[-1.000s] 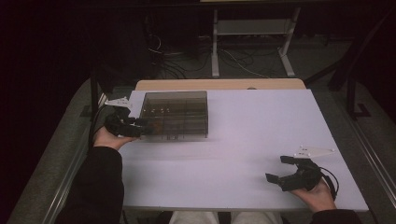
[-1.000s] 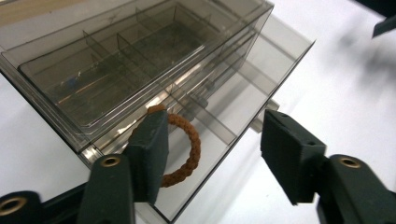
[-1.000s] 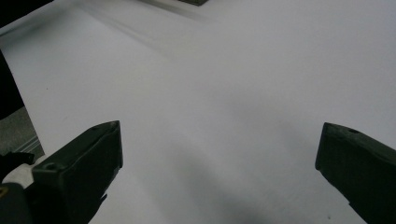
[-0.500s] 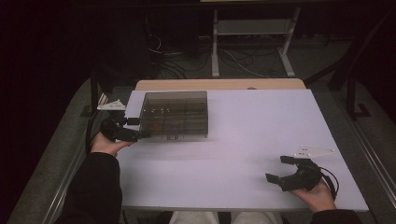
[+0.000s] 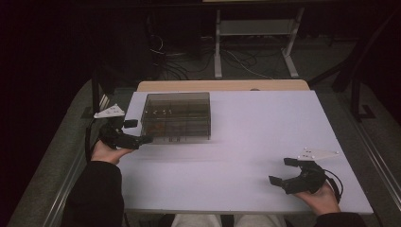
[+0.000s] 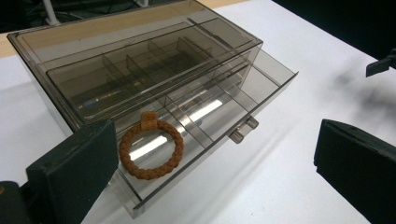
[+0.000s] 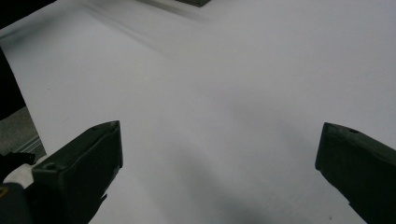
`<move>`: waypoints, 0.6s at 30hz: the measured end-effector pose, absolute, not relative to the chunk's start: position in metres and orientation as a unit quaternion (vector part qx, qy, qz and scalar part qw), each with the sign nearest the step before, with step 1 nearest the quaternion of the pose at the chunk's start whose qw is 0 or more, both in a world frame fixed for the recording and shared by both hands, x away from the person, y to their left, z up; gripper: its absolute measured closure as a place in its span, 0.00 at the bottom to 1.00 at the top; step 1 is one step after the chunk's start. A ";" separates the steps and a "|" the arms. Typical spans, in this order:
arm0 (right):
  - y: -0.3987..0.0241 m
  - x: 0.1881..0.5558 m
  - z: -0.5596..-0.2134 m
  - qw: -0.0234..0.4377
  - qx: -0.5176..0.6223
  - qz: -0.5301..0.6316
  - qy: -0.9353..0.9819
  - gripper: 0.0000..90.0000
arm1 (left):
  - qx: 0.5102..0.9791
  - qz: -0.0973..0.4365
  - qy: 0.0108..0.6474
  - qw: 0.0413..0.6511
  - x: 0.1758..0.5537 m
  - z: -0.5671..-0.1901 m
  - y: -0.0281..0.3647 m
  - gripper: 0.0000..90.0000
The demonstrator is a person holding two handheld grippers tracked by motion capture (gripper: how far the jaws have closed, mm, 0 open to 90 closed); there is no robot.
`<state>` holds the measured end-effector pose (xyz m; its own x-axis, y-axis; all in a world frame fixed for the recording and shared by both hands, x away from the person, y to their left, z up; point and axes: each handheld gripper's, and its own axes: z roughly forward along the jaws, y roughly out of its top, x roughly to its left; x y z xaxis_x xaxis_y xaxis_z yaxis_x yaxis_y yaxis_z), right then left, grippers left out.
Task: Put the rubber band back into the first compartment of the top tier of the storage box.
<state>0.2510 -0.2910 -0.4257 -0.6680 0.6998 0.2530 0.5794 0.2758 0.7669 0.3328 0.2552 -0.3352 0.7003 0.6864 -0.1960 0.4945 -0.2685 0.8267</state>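
Bare table (image 5: pixel 246 156) lies open between and ahead of the right tongs (image 5: pixel 284 172), while the smoky drawer box (image 5: pixel 177 115), drawer out, stands just ahead of the left tongs (image 5: pixel 138 132).

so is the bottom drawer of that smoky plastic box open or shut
Open. In the left gripper view the bottom drawer juts out past the box front, its small handle forward and a brown braided ring lying uncovered inside.

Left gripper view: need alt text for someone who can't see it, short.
A smoky transparent organizer box sits on a white table, its lower drawer pulled partly out with a brown braided ring lying in a front compartment. The left tongs are open, their two black jaws framing the drawer from the bottom corners.
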 end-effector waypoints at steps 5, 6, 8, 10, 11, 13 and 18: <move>-0.291 0.251 -0.426 0.067 0.401 0.448 0.796 0.00 | 0.789 0.106 0.369 0.480 0.325 -0.335 0.252 0.00; -0.291 0.251 -0.426 0.068 0.401 0.448 0.796 0.00 | 0.788 0.106 0.368 0.482 0.324 -0.336 0.251 0.00; -0.291 0.251 -0.426 0.068 0.401 0.448 0.796 0.00 | 0.787 0.107 0.366 0.484 0.321 -0.336 0.250 0.00; -0.291 0.251 -0.426 0.067 0.401 0.448 0.796 0.00 | 0.787 0.107 0.364 0.486 0.318 -0.338 0.249 0.00; -0.291 0.251 -0.425 0.067 0.401 0.448 0.796 0.00 | 0.787 0.108 0.363 0.488 0.317 -0.339 0.248 0.00; -0.291 0.251 -0.425 0.067 0.401 0.449 0.796 0.00 | 0.786 0.107 0.361 0.489 0.315 -0.340 0.246 0.00; -0.291 0.251 -0.425 0.067 0.401 0.448 0.796 0.00 | 0.784 0.106 0.358 0.495 0.309 -0.344 0.244 0.00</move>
